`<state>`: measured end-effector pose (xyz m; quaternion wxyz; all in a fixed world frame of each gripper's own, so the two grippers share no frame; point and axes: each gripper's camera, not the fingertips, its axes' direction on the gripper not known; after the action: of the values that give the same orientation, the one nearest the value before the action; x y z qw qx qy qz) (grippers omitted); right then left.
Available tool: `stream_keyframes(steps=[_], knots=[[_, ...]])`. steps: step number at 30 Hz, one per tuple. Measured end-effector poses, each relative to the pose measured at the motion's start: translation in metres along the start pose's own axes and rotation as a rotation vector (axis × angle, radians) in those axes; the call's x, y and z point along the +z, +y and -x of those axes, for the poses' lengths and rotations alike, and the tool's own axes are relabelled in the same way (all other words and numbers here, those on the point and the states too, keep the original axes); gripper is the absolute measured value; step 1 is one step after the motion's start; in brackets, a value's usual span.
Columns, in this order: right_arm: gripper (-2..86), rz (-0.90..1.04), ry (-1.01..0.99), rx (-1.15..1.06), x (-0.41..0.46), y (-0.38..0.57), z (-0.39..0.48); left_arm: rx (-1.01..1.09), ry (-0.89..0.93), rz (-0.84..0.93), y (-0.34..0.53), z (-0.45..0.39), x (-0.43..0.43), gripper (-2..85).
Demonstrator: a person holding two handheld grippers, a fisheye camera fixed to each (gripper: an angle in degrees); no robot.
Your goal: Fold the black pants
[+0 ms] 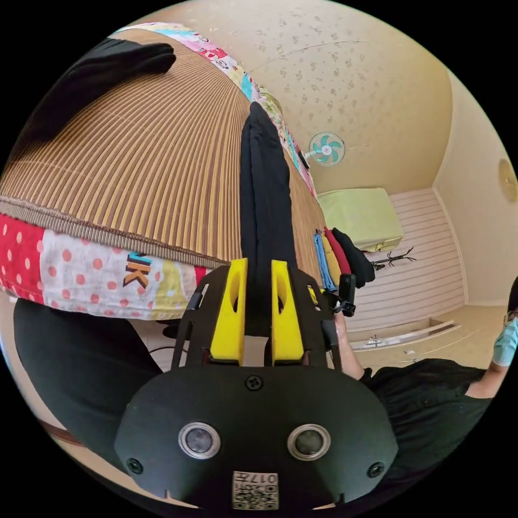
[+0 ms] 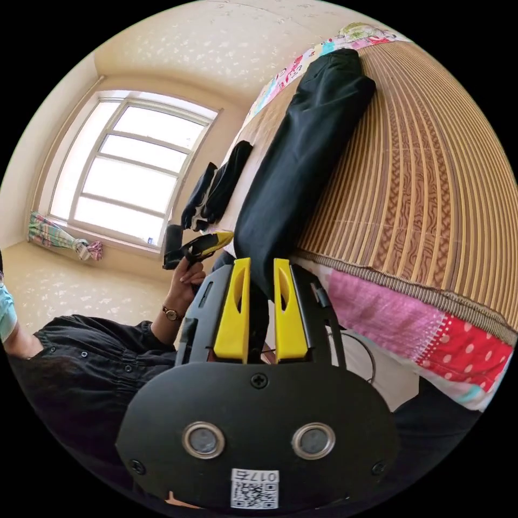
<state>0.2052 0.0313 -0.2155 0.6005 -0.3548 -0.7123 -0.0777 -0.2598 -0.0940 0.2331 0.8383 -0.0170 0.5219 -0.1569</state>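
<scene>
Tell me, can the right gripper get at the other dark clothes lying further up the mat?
Probably not right now. The right gripper has both fingers pressed on the black pants, so it is busy. The dark clothes lie further along the mat, with nothing between; it would need to let go first.

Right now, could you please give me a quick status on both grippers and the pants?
Left gripper shut on black pants. Right gripper shut on them too. Pants stretched along striped mat. Folded clothes piled nearby, not blocking.
</scene>
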Motion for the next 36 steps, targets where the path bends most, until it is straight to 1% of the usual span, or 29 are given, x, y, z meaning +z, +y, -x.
stream_keyframes(steps=[2,4,5,6,7,9,10,11,12,13,14,15,16,17,18,19,20,21,22,24,26,27,28,29,31,33,36], knots=[[11.2,-0.042,-0.085,0.023,-0.011,0.005,-0.012,0.021,0.040,-0.013,0.000,0.003,-0.006,10.0],[12.3,-0.026,-0.152,0.071,-0.014,0.002,-0.031,0.049,0.017,0.059,-0.006,0.001,0.004,12.6],[12.5,0.000,-0.161,0.085,-0.010,-0.001,-0.037,0.052,0.004,0.155,-0.011,0.002,0.021,13.7],[12.0,0.047,-0.214,0.091,-0.002,-0.006,-0.045,0.069,0.016,0.208,-0.011,-0.001,0.034,14.3],[11.5,0.093,-0.300,0.096,0.009,-0.011,-0.051,0.073,0.019,0.219,-0.011,-0.002,0.038,13.4],[9.6,0.130,-0.407,0.109,0.022,-0.016,-0.053,0.055,-0.005,0.300,-0.002,-0.011,0.057,9.1],[7.0,0.112,-0.378,0.112,0.019,-0.013,-0.048,0.060,-0.027,0.314,0.002,-0.016,0.059,7.7],[5.9,0.108,-0.353,0.092,0.014,-0.011,-0.041,0.115,-0.010,0.327,0.010,-0.030,0.055,6.2],[3.7,0.089,-0.353,0.012,-0.002,-0.005,-0.021,0.181,0.067,0.313,0.019,-0.050,0.042,5.3],[2.6,0.044,-0.398,-0.067,-0.027,0.002,0.003,0.218,0.118,0.291,0.023,-0.062,0.031,5.2],[2.0,0.016,-0.433,-0.112,-0.043,0.005,0.016,0.293,0.235,0.229,0.030,-0.089,0.006,5.1],[1.5,-0.030,-0.498,-0.223,-0.077,0.009,0.049,0.381,0.347,0.172,0.034,-0.120,-0.021,5.1],[1.0,-0.052,-0.528,-0.350,-0.110,0.009,0.090,0.430,0.387,0.151,0.036,-0.137,-0.033,5.1],[0.8,-0.056,-0.522,-0.417,-0.126,0.007,0.113,0.555,0.425,0.108,0.039,-0.180,-0.057,5.2],[0.5,-0.071,-0.475,-0.561,-0.158,0.004,0.165,0.687,0.416,0.055,0.042,-0.226,-0.081,5.2],[0.3,-0.101,-0.399,-0.709,-0.192,0.004,0.217,0.750,0.405,0.025,0.044,-0.248,-0.093,5.2],[0.2,-0.122,-0.364,-0.771,-0.207,0.005,0.241,0.850,0.393,-0.037,0.045,-0.289,-0.116,5.2],[0.1,-0.160,-0.321,-0.861,-0.237,0.004,0.284,0.929,0.406,-0.095,0.045,-0.326,-0.136,5.2],[0.1,-0.195,-0.310,-0.940,-0.262,0.005,0.321,0.960,0.424,-0.120,0.044,-0.342,-0.145,5.1],[0.1,-0.265,-0.276,-1.056,-0.295,0.008,0.367,1.050,0.489,-0.193,0.035,-0.395,-0.170,5.1],[0.1,-0.336,-0.213,-1.052,-0.319,0.002,0.394,1.039,0.446,-0.215,0.020,-0.421,-0.172,5.2],[0.0,-0.361,-0.179,-0.980,-0.329,-0.009,0.400,1.004,0.401,-0.215,0.005,-0.429,-0.166,5.1],[0.0,-0.384,-0.158,-0.919,-0.336,-0.022,0.397,0.988,0.386,-0.208,-0.003,-0.431,-0.161,5.1],[0.0,-0.396,-0.143,-0.903,-0.338,-0.028,0.395,0.956,0.369,-0.193,-0.020,-0.430,-0.148,5.1],[-0.1,-0.433,-0.042,-0.832,-0.340,-0.064,0.376,0.885,0.332,-0.169,-0.053,-0.423,-0.127,5.0],[-0.1,-0.418,0.042,-0.731,-0.336,-0.103,0.359,0.780,0.226,-0.152,-0.098,-0.410,-0.099,5.0],[-0.1,-0.444,0.167,-0.698,-0.324,-0.154,0.340,0.747,0.123,-0.171,-0.143,-0.398,-0.072,5.1]])
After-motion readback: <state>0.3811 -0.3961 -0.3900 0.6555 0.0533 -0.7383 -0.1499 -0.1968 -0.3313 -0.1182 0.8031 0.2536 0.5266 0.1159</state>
